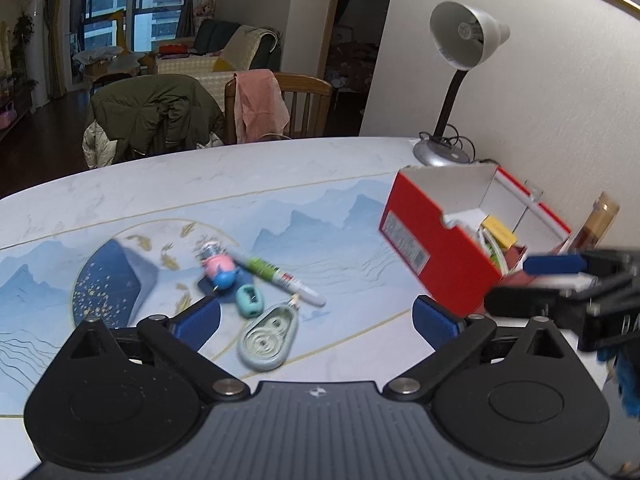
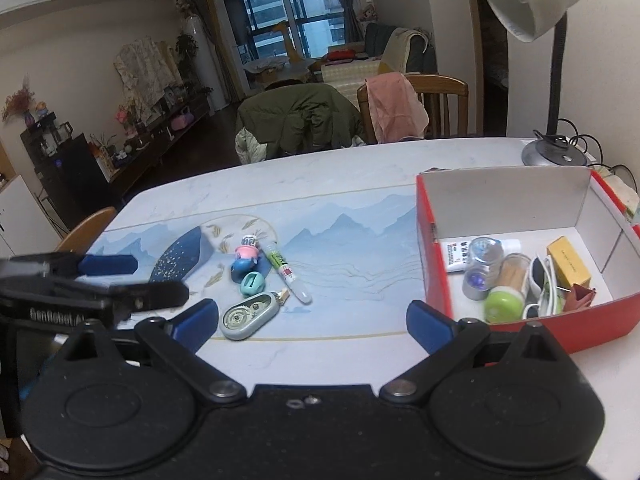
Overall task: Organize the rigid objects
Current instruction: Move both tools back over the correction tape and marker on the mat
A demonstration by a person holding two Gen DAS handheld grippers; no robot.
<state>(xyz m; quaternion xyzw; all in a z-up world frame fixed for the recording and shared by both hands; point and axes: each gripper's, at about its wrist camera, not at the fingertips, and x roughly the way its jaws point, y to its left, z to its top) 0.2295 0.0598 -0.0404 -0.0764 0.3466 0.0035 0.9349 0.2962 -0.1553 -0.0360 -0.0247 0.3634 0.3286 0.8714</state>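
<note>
Right of the right claw [image 2: 312, 320], the red box [image 2: 520, 328] looks like matt cardboard, white inside. Ahead, the tape dispenser [image 2: 246, 316] is glossy plastic on the smooth, printed tabletop [image 2: 360, 352].

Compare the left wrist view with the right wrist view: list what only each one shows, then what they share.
Only the left wrist view: a brown container behind the red box.
Only the right wrist view: the box's floor, holding a green-capped jar and a yellow carton.
Both: the marker pen, correction tape, teal sharpener, desk lamp, and the left claw and right claw, both open.
</note>
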